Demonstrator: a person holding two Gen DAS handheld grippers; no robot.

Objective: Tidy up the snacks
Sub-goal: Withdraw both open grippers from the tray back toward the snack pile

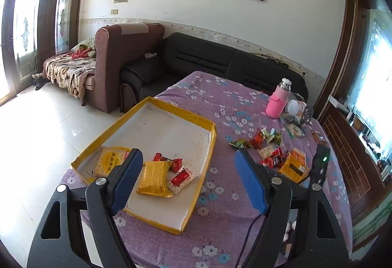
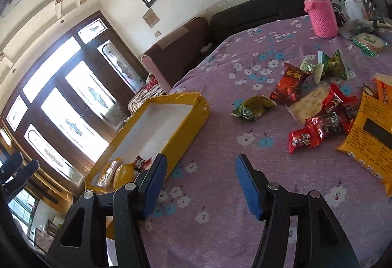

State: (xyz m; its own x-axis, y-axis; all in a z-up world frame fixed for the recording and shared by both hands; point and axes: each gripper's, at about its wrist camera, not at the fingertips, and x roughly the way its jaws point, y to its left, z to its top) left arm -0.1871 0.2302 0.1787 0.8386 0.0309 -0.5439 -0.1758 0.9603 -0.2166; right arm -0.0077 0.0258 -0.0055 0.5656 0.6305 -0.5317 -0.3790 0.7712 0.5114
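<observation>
**Both my grippers empty above the snack table**

I hold two grippers over a table covered in a purple flowered cloth [image 1: 220, 101]. My left gripper [image 1: 188, 177] has its blue-padded fingers [image 1: 127, 177] spread wide, with nothing between them. It hangs above the near right part of a shallow yellow-edged tray [image 1: 212, 138] with a white floor, which sits on the left side of the table.

Inside the tray, at its near end, lie a round biscuit pack [image 1: 109, 161] on the left, a yellow foil packet [image 1: 154, 178] in the middle, a white and red wrapped sweet [image 1: 182, 178] just right of it, and small red sweets [image 1: 169, 161] just behind.

My right gripper [image 2: 199, 183] also has its fingers [image 2: 247, 184] apart and holds nothing; only bare cloth shows between them. It hovers to the right of the tray, which I see from this side as a yellow wall [image 2: 186, 121].

Further right on the cloth lies the loose pile of snacks: red sweet wrappers [image 2: 318, 128], a green wrapper [image 2: 252, 109] nearest the tray, more green ones [image 2: 330, 64] further off, a pale wrapped biscuit [image 2: 308, 103], and a large orange packet [image 2: 370, 135] at the right edge.

At the far right stands a pink bottle [image 2: 318, 13] in a knitted sleeve, beside some clutter I cannot make out
</observation>
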